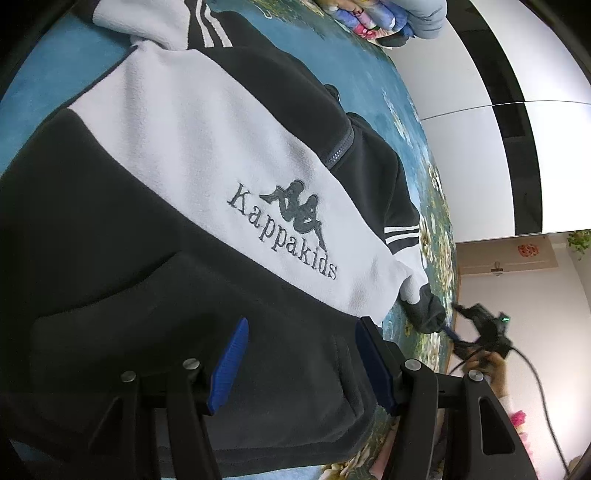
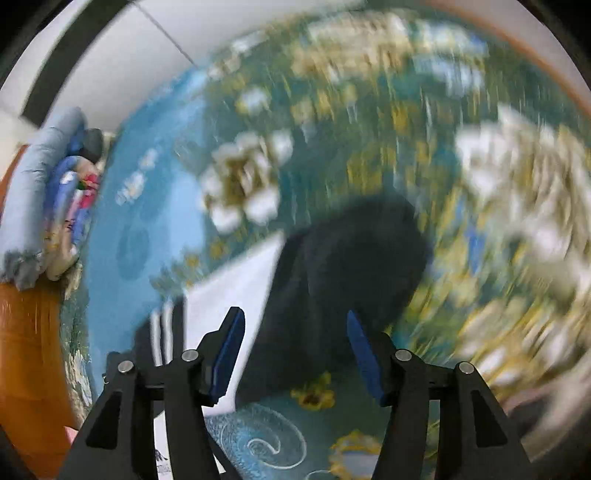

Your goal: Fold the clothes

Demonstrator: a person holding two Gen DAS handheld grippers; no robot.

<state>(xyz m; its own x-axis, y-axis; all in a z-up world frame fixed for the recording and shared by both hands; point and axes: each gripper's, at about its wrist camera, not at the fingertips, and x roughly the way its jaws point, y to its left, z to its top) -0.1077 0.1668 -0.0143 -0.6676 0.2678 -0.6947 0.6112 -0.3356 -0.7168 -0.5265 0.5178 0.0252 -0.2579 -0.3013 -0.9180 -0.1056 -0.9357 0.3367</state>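
Two pairs of blue-padded tongs stand wide apart, gripping nothing: the left tongs (image 1: 301,363) hover over the dark hem of a black-and-white fleece "Kappakids" jacket (image 1: 207,177) spread flat on the blue floral-clothed bench (image 1: 413,107); the right tongs (image 2: 295,354) hover over its black sleeve cuff (image 2: 351,251). Farther off, a folded pile of coloured clothes (image 1: 388,18) sits at the bench's edge.

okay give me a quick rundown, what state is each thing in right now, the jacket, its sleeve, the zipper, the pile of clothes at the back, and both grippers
Jacket: spread flat on the cloth, not yet folded.
Sleeve: stretched out sideways, unfolded.
Zipper: closed.
Pile of clothes: folded, stacked.
Left gripper: open, holding nothing.
Right gripper: open, over the cuff, view blurred.
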